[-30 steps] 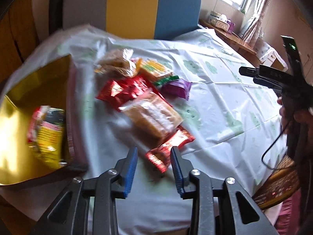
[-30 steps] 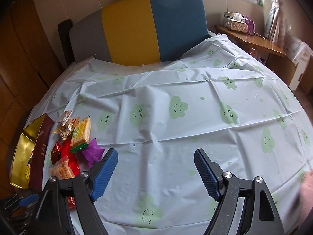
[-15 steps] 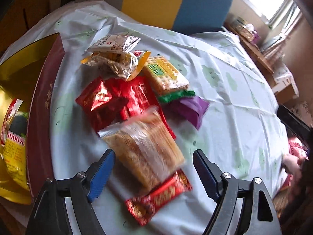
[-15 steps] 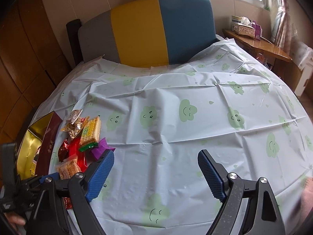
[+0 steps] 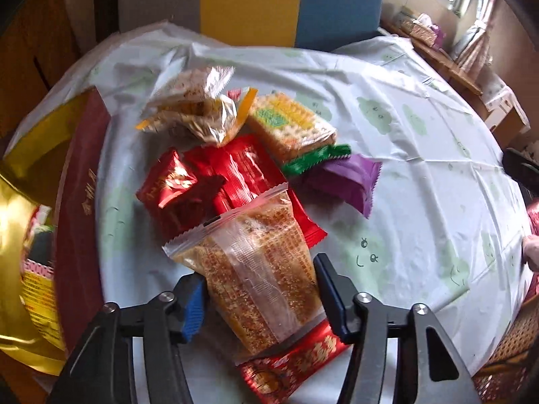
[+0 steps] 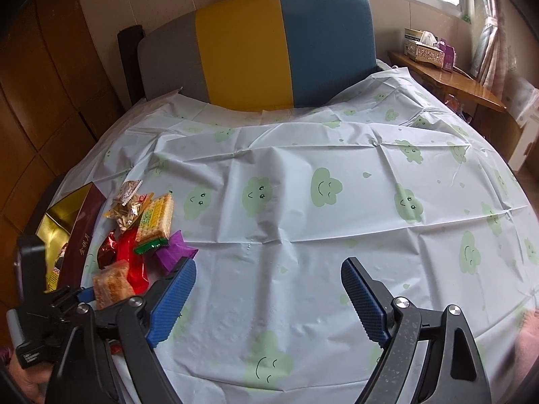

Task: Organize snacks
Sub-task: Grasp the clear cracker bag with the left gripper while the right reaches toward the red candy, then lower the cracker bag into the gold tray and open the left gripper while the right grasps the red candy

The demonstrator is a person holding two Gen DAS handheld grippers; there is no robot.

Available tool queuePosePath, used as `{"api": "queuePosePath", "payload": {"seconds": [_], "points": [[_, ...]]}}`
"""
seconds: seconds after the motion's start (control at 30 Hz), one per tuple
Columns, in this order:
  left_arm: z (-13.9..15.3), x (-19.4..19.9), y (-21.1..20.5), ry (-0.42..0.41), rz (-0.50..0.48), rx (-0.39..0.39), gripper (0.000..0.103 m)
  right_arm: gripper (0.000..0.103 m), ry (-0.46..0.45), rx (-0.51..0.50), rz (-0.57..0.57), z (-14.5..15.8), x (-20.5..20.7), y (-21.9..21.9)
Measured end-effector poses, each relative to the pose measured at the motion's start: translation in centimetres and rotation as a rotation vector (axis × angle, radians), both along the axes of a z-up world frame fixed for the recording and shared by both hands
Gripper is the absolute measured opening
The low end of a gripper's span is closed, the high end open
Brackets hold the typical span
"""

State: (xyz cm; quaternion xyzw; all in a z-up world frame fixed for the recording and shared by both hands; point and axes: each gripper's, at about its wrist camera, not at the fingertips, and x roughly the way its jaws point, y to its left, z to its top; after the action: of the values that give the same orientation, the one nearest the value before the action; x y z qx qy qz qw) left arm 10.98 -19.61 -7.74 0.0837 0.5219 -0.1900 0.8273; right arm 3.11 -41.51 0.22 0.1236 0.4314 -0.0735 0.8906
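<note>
Eight snack packets, one gold box, two tongs

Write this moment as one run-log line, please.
left gripper: jaws closing around clear crispy-snack packet | right gripper: open, empty, over tablecloth | gold box: one snack inside

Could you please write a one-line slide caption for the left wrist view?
Left gripper closing around a clear-wrapped golden snack bar atop a pile of packets, beside a gold-lined box.

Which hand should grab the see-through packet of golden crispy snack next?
Left. The left gripper already straddles the clear packet of golden crispy snack, jaws closing. The right gripper hangs open over bare tablecloth.
</note>
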Motion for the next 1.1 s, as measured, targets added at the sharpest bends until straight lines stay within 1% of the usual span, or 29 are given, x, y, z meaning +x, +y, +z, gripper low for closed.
{"api": "queuePosePath", "payload": {"seconds": [0.1, 0.17, 0.27, 0.33, 0.4, 0.43, 0.47, 0.5, 0.57, 0.7, 0.87, 0.93, 1.03, 1.1], "points": [[1.9, -1.0, 1.5, -0.041, -0.010, -0.039, 0.058, 0.089, 0.020, 0.002, 0.027, -0.5, 0.2, 0.4], [3.2, -1.7, 2.4, -0.065, -0.015, -0.067, 0.058, 0.088, 0.033, 0.008, 0.069, -0.8, 0.4, 1.0], [5.1, -2.5, 3.4, -0.112, -0.019, -0.095, 0.058, 0.088, 0.045, -0.010, 0.159, -1.2, 0.5, 2.9], [6.0, -2.8, 4.4, -0.134, -0.019, -0.115, 0.058, 0.086, 0.048, -0.016, 0.239, -1.4, 0.5, 4.5], [6.8, -2.7, 5.5, -0.151, -0.007, -0.132, 0.058, 0.071, 0.061, -0.014, 0.328, -1.8, 0.5, 6.2], [7.1, -2.7, 5.8, -0.158, -0.002, -0.136, 0.058, 0.067, 0.068, -0.025, 0.373, -2.1, 0.4, 7.3], [7.4, -2.6, 6.3, -0.164, 0.005, -0.141, 0.058, 0.059, 0.073, -0.034, 0.422, -2.3, 0.3, 8.5], [7.8, -2.7, 7.1, -0.169, 0.013, -0.151, 0.058, 0.053, 0.078, -0.034, 0.468, -2.5, 0.2, 9.6], [8.4, -2.9, 7.9, -0.179, 0.024, -0.160, 0.058, 0.049, 0.088, -0.039, 0.557, -3.0, -0.1, 11.8], [9.0, -3.4, 10.3, -0.199, 0.054, -0.170, 0.058, 0.049, 0.125, -0.116, 0.715, -4.1, -0.5, 16.2], [9.1, -3.6, 13.3, -0.197, 0.108, -0.192, 0.058, 0.049, 0.157, -0.239, 0.856, -5.0, -0.7, 20.1], [9.2, -3.7, 14.5, -0.198, 0.127, -0.200, 0.058, 0.049, 0.181, -0.277, 0.896, -5.5, -0.6, 20.9], [9.2, -3.7, 16.5, -0.198, 0.163, -0.212, 0.058, 0.049, 0.229, -0.292, 0.955, -6.2, -0.3, 21.5], [9.2, -3.7, 17.8, -0.194, 0.194, -0.213, 0.058, 0.050, 0.244, -0.303, 0.975, -6.7, 0.3, 21.7]]}}
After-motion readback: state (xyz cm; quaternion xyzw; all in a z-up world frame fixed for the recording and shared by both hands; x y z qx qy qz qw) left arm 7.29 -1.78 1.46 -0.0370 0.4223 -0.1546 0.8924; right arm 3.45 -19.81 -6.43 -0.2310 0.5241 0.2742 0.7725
